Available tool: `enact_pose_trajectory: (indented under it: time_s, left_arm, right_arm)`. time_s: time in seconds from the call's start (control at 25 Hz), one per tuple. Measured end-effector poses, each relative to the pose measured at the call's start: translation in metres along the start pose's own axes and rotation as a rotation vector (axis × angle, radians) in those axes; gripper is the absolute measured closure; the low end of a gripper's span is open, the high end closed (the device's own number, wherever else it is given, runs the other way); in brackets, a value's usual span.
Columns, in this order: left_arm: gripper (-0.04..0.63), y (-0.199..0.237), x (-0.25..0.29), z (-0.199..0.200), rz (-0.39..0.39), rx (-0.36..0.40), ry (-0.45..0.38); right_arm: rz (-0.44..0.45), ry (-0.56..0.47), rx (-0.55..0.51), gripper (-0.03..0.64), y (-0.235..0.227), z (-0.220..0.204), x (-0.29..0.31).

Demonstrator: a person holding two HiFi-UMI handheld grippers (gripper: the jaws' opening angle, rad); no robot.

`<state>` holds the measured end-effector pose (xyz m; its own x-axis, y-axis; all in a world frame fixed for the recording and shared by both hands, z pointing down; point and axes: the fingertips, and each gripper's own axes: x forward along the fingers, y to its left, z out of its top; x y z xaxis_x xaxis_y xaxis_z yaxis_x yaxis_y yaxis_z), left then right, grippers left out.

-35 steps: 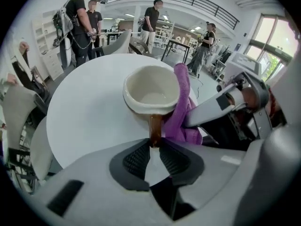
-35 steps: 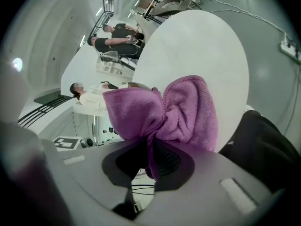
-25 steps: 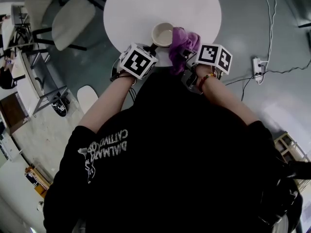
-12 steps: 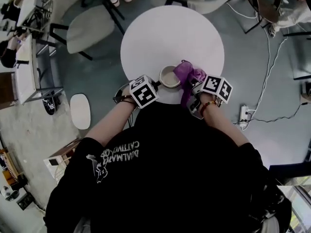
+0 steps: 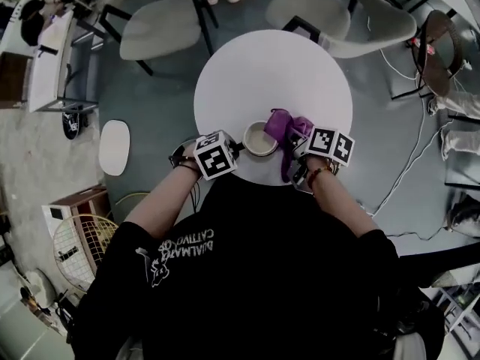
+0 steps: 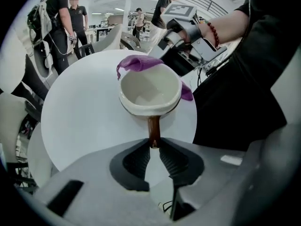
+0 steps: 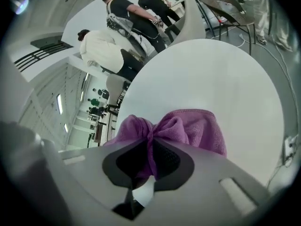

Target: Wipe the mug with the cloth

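At a round white tabletop (image 5: pixel 277 66), you work a hand-held gripper in each hand, with a cream ceramic mug (image 6: pixel 150 95) upright and open-mouthed near the edge closest to you. Your left hand-held gripper (image 6: pixel 154 147) has its jaws pressed in on the mug's brown handle (image 6: pixel 154 128), pinching the end of it between the ribbed black pads. Your right hand-held gripper (image 7: pixel 149 160) is clamped on a purple microfibre cloth (image 7: pixel 190 128), which bunches up where the pads squeeze it and fans out beyond the jaws. From the left gripper view, the cloth lies across the far rim of the mug, touching it, with one fold hanging down the mug's right side. From overhead, the cloth sits just right of the mug, and a loose tail of it trails back toward you. The mug looks empty inside. A beaded bracelet (image 5: pixel 320 172) shows on your right wrist, below the marker cube. Pale chairs (image 5: pixel 161 27) stand on the grey floor (image 5: pixel 150 103) beyond the tabletop, and white cables (image 5: pixel 409 167) run across it at the right.
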<state>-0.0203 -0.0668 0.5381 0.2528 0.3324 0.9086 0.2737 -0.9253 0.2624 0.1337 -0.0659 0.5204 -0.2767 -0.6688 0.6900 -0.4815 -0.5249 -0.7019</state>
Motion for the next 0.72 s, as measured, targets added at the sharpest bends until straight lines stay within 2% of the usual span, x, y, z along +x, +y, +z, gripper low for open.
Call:
enact_pose_trajectory:
  time_s: [0.24,0.56,0.72]
  left_arm:
    - [0.529,0.001,-0.002,0.003,-0.005,-0.006,0.028]
    - [0.531,0.002,0.003,0.005,0.001,-0.062,0.052]
    - [0.529,0.003,0.003,0.008,0.014,-0.095,0.037]
  right_arm:
    - [0.043,0.136,-0.150,0.575,0.015,0.015,0.020]
    - [0.136,0.431,-0.411,0.575,0.032,0.014,0.041]
    - [0.151,0.547,-0.557,0.575,0.036,0.015,0.047]
